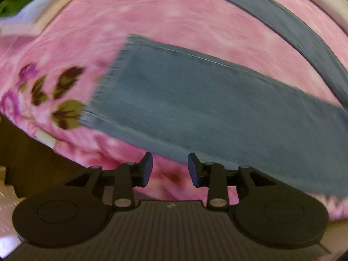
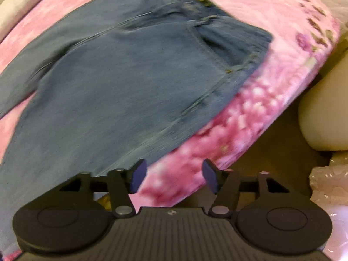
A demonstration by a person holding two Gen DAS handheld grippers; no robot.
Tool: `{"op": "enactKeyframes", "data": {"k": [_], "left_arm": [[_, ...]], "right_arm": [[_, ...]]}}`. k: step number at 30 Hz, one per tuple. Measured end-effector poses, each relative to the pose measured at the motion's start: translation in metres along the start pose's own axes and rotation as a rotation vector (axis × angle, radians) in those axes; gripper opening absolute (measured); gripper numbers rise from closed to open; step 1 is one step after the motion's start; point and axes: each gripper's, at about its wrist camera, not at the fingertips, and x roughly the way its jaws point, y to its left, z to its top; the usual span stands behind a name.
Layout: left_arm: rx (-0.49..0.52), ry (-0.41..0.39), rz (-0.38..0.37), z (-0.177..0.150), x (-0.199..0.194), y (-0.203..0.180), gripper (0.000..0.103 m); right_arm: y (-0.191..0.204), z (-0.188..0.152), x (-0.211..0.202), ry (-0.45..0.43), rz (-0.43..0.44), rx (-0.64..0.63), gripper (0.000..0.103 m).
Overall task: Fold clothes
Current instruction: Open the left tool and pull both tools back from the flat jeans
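Since the jeans (image 1: 217,108) lie spread flat on the pink blanket (image 1: 163,21), both legs out and apart, nothing is folded yet as far as I can judge. From the left gripper (image 1: 170,169) one leg runs from its hem at about 9 o'clock off to 3 o'clock, and the other leg crosses the top toward 1 o'clock. The right gripper (image 2: 174,175) looks down on the waist end, with a pocket (image 2: 224,43) up near 1 o'clock and the waistband, I think, along the far edge, though blur makes the stitching hard to read.

Both pairs of jaws stand apart with nothing between them, the right wider than the left, and each hangs above the near edge of the bed, pointing down.

Denim like this should be weighty and limp but with some body: it will drape, not slide, and it holds a crease well. It is not fragile, so a firm pinch is safe. The thick seams give the surest hold, so I would take the left leg at its hem corner and the waist at the band by the pocket, lifting both together so the cloth does not sag or drag the blanket along.
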Motion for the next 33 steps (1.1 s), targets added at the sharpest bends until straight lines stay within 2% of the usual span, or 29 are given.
{"op": "enactKeyframes", "data": {"k": [3,6,11,15,23,31,33], "left_arm": [[0.056,-0.051,-0.028,-0.015,-0.036,-0.049,0.047],[0.081,-0.098,-0.044,-0.042,-0.069,-0.085,0.049],[0.105,-0.157,-0.064,-0.098,-0.126,-0.132,0.063],[0.116,-0.204,-0.095,-0.140,-0.165,-0.161,0.064],[0.101,-0.300,-0.077,-0.198,-0.229,-0.184,0.067],[0.067,-0.327,-0.037,-0.230,-0.261,-0.181,0.069],[0.068,-0.333,-0.028,-0.236,-0.267,-0.180,0.073]], "right_arm": [[0.019,-0.006,-0.017,0.020,0.021,-0.093,0.074],[0.025,-0.014,-0.047,-0.014,0.047,-0.193,0.079],[0.003,-0.031,-0.110,-0.105,0.102,-0.318,0.087],[-0.022,-0.042,-0.152,-0.150,0.113,-0.363,0.088],[-0.050,-0.066,-0.214,-0.204,0.156,-0.442,0.088],[-0.054,-0.090,-0.250,-0.220,0.203,-0.515,0.088],[-0.054,-0.093,-0.254,-0.220,0.204,-0.524,0.088]]}}
